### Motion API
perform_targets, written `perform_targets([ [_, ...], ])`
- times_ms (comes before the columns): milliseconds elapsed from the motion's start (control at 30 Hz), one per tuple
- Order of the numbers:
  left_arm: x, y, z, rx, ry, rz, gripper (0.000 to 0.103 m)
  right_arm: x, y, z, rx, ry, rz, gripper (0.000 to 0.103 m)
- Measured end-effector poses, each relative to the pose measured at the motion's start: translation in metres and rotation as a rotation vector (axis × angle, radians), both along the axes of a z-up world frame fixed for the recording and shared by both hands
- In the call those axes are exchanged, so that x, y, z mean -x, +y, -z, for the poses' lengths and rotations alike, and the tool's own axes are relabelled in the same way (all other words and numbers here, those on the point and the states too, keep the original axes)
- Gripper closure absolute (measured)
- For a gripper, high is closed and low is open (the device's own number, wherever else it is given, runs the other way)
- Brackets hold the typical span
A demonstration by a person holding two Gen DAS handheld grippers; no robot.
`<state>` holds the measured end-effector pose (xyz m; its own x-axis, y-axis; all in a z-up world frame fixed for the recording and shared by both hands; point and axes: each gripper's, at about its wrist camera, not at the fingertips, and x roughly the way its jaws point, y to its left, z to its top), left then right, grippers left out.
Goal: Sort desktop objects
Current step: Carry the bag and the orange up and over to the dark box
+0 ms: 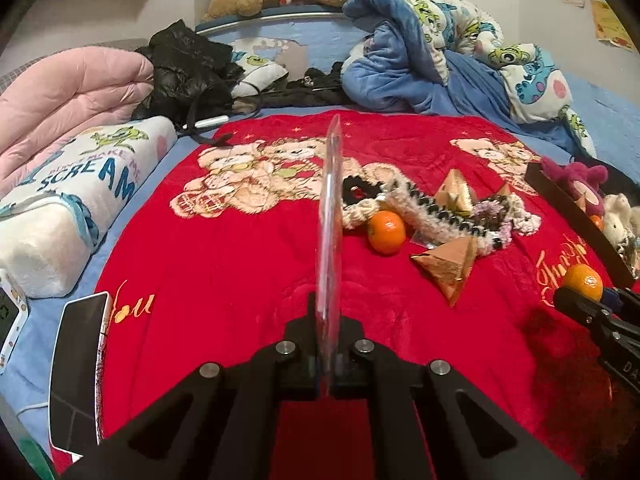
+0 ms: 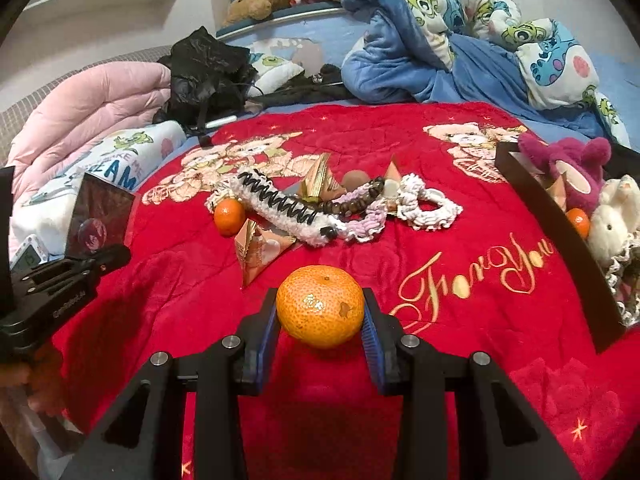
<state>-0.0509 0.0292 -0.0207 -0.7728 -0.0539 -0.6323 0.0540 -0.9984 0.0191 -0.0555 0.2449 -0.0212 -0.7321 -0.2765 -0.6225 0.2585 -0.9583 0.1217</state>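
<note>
My right gripper point(image 2: 320, 312) is shut on a mandarin point(image 2: 320, 306), held just above the red blanket point(image 2: 460, 360); it also shows at the right edge of the left wrist view point(image 1: 583, 282). My left gripper point(image 1: 329, 340) is shut on a thin clear plastic sheet point(image 1: 330, 216) standing on edge; in the right wrist view it looks like a flat card with a picture point(image 2: 102, 216). A second mandarin point(image 2: 229, 217) lies by a pile of knitted hair bands point(image 2: 288, 208), a bead bracelet point(image 2: 352, 202) and gold pyramid packets point(image 2: 256, 250).
A black box point(image 2: 560, 240) at the right holds a purple plush point(image 2: 568, 168), a white plush point(image 2: 612, 216) and another mandarin point(image 2: 579, 222). A black tray point(image 1: 76, 372) lies at the left. Pillows, a black bag and rumpled blue bedding lie behind the blanket.
</note>
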Motion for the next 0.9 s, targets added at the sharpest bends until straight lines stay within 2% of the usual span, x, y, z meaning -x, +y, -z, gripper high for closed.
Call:
perform_targets([
  [100,-0.005,0.011,-0.006,-0.014,0.023,0.054,0.101,-0.007,0.007,-0.005,0.002,0.018,0.007,0.066],
  [333,-0.015,0.034,-0.02,-0.044,0.061,0.114,0.101,-0.019,0.029,-0.017,0.025,0.05,0.039,0.066],
  [900,-0.037,0.136,-0.044,-0.003,0.103,0.273,0.101,-0.05,0.104,-0.029,0.038,0.091,0.174,0.066],
])
